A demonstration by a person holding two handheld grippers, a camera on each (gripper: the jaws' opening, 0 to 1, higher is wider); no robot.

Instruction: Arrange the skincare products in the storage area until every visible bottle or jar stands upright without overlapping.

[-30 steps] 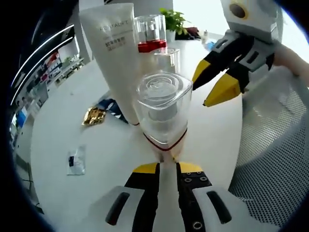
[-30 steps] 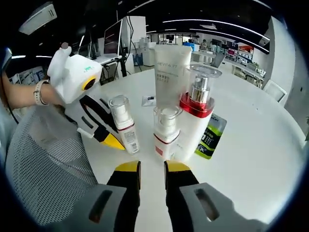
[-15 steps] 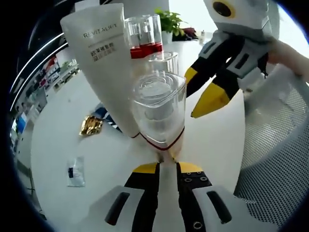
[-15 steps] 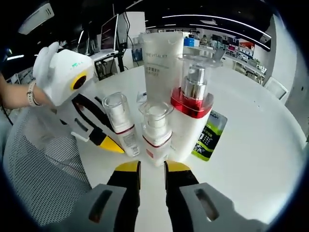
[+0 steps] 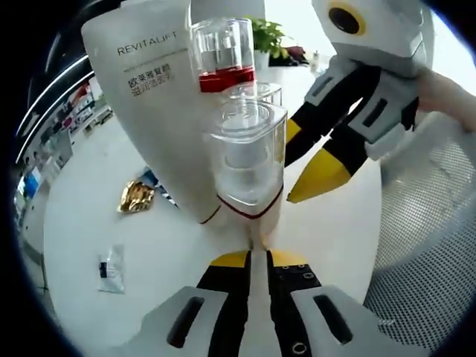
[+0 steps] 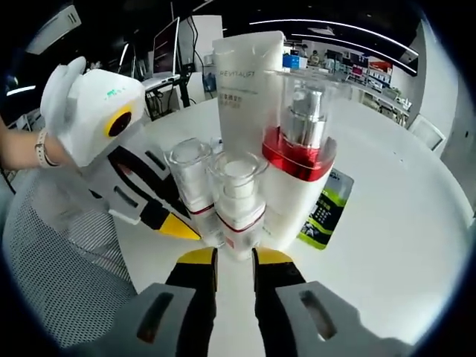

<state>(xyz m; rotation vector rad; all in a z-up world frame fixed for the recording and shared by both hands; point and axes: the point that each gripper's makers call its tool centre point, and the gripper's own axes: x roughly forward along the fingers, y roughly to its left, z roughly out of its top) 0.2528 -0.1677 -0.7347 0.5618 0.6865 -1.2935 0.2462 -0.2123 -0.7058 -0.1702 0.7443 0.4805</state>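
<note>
In the left gripper view, the left gripper (image 5: 258, 256) at bottom centre has its fingers clenched on the base of a small pump bottle (image 5: 248, 167) with a clear cap and red band, standing upright at frame centre on the white surface (image 5: 134, 245); the REVITALIFT tube (image 5: 152, 104) rises at upper left, a red-collared pump bottle (image 5: 221, 52) stands at top centre, and a gold sachet (image 5: 135, 195) lies at left. In the right gripper view, the right gripper (image 6: 234, 260) at bottom centre has its fingers nearly together just below another small pump bottle (image 6: 236, 204); whether they grasp it I cannot tell. A green sachet (image 6: 321, 216) lies at right.
</note>
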